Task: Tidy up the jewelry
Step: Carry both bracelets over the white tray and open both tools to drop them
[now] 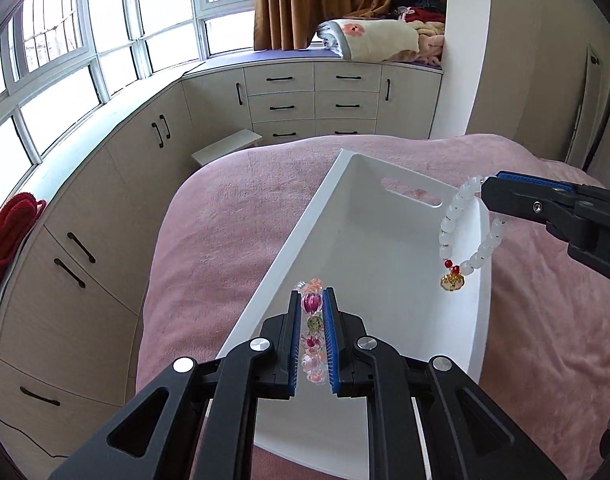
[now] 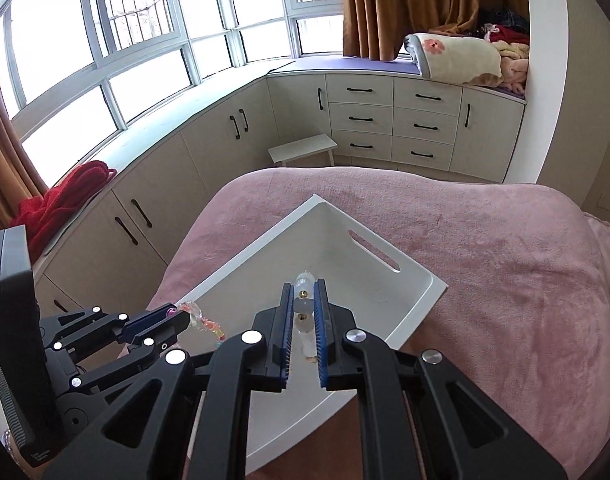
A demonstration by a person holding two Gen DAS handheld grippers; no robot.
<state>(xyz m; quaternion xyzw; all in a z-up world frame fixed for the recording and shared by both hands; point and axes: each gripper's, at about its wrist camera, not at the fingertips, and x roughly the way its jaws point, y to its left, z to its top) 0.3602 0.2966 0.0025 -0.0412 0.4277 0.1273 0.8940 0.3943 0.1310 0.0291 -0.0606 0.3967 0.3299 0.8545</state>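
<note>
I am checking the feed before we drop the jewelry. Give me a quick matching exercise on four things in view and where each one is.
Things:
1. white bead bracelet
2. pink bead bracelet
3. white tray
4. red cloth

Places:
A. on the window ledge
B. held in the right gripper
C. on the pink blanket
D. held in the left gripper

Pairs: 1-B, 2-D, 3-C, 4-A
</note>
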